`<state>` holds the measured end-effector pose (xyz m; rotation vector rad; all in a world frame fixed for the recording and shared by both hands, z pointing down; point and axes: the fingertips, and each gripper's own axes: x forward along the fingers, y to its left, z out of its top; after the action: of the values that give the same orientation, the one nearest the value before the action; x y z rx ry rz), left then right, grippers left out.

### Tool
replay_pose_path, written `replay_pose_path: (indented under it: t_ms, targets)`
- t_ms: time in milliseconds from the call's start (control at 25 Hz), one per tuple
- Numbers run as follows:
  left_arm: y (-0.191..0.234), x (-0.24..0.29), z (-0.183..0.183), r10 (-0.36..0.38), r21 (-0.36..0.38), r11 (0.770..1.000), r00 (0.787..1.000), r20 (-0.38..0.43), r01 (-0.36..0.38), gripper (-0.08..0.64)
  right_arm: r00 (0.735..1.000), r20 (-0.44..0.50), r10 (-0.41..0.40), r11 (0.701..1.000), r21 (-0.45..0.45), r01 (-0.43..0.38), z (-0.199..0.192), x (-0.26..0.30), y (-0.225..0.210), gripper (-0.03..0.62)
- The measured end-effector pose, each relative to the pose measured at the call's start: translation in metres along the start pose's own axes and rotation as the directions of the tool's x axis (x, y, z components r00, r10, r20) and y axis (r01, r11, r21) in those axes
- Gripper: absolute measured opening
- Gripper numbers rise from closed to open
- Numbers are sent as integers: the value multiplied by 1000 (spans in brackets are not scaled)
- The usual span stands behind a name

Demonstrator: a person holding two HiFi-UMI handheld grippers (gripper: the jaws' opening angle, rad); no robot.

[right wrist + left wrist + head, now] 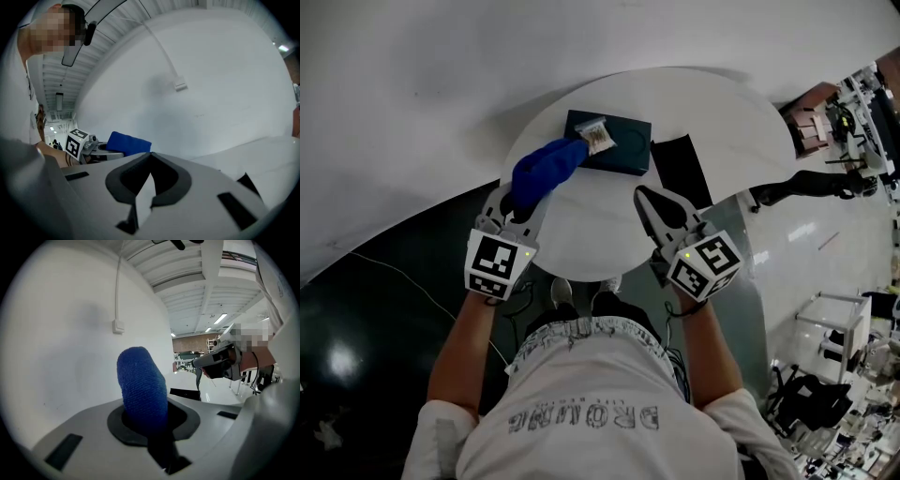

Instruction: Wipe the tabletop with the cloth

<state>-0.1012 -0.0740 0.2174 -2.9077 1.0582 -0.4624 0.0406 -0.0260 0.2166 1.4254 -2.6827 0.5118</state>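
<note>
Left gripper [517, 204] pinches one end of the blue cloth [542, 169]; its own view shows the jaws clamped on the fabric [142, 385], which stands out ahead of them as a rolled wad. Cloth lies over the near-left part of the round white worktop [581, 234], its far end reaching the edge of a dark box [623, 150]; contact with the surface cannot be confirmed. Right gripper [645, 197] has its jaws pressed together on nothing [149, 157] and hovers over the near-right side, apart from the cloth. Progress, judged: grasp done, cloth brought over the worktop; no wipe marks or soil visible, so how much has been wiped is unknown. Most of the surface seems left to cover, with the box and a black flat sheet [680, 169] to work around. Counts: grippers 2; cloth 1; worktop 1; dark box 1, with 1 small clear packet [598, 137] on top; black sheet 1.
</note>
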Motion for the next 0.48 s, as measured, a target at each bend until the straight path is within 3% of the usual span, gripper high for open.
replay_pose_path:
  t_ms: [480]
  targets:
    - [13,7,10,27,-10,1000,999,28,-27,74,1000,-1,12,1000,-7,-12,11,11,-10,8]
